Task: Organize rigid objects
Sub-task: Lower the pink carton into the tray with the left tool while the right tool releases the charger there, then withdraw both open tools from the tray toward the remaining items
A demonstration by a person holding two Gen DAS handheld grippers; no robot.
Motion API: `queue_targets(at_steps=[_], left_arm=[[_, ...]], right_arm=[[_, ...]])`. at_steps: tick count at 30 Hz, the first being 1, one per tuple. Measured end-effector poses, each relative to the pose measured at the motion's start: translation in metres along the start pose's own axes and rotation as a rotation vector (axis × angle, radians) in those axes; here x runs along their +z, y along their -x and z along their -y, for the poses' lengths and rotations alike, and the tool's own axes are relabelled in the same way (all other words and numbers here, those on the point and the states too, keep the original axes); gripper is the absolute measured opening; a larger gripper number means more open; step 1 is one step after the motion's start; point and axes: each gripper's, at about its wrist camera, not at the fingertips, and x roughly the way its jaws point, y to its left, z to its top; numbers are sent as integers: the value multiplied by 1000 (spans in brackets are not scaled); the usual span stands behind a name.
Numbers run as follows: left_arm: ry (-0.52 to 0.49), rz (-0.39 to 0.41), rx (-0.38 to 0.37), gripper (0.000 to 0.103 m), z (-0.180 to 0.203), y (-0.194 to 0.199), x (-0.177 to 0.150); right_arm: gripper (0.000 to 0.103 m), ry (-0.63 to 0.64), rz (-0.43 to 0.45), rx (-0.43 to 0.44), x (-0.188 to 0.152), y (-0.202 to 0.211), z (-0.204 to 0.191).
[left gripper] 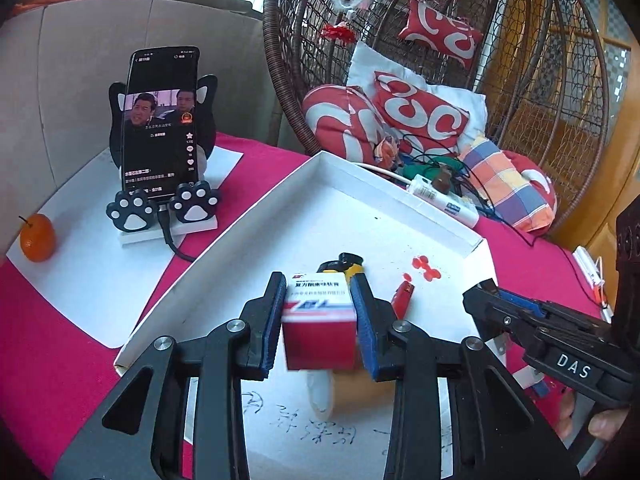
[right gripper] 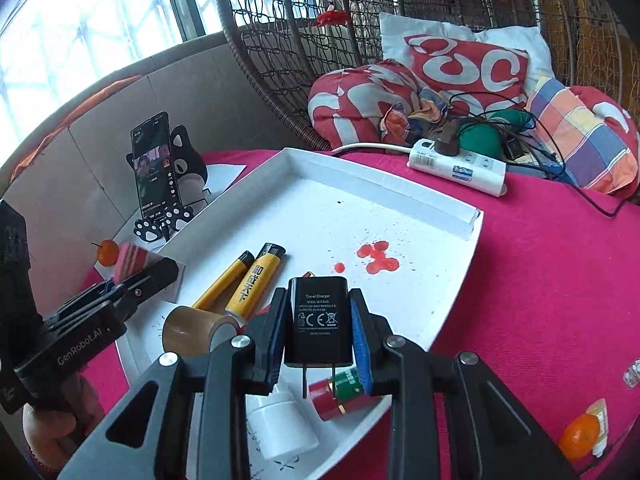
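Left wrist view: the left gripper [left gripper: 318, 312] has its jaws clamped on a red-and-white medicine box [left gripper: 319, 320], held above the white tray [left gripper: 280, 216].

Right wrist view: the right gripper [right gripper: 320, 334] jaws grip a black travel charger [right gripper: 319, 320], prongs downward, over the tray's near edge, with 2 yellow lighters [right gripper: 256, 278] lying beyond.

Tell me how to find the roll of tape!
Look in the white tray on the pink tablecloth. At its near-left edge, just in front of the two yellow lighters, lies the tape roll. It is the only brown, round thing there.
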Motion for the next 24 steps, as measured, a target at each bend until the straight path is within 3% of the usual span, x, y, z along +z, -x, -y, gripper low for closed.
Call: queue_targets(at_steps=[1, 2, 3, 5, 6, 8, 24], left_arm=[[-2, 4, 11, 47, -1, 1, -1], [1, 10, 24, 68, -1, 2, -1], [5, 19, 32, 84, -1, 4, -2], [9, 33, 26, 88, -1, 7, -3], [7, 32, 25, 91, 1, 8, -3], [-3, 37, 30, 103, 5, 11, -5], [-102, 62, 16, 103, 49, 37, -10]], right_arm=[[35, -5, -4, 10, -2, -1, -1], [49, -1, -5, 16, -4, -1, -3], [73, 9, 1, 14, -6, 2, -5], [95, 26, 34, -3, -13, 10, -9], [101, 32, 44, -8, -15, 14, -10], [103, 35, 61, -7, -21, 22, -11], [103, 24, 136, -54, -51, 78, -2]])
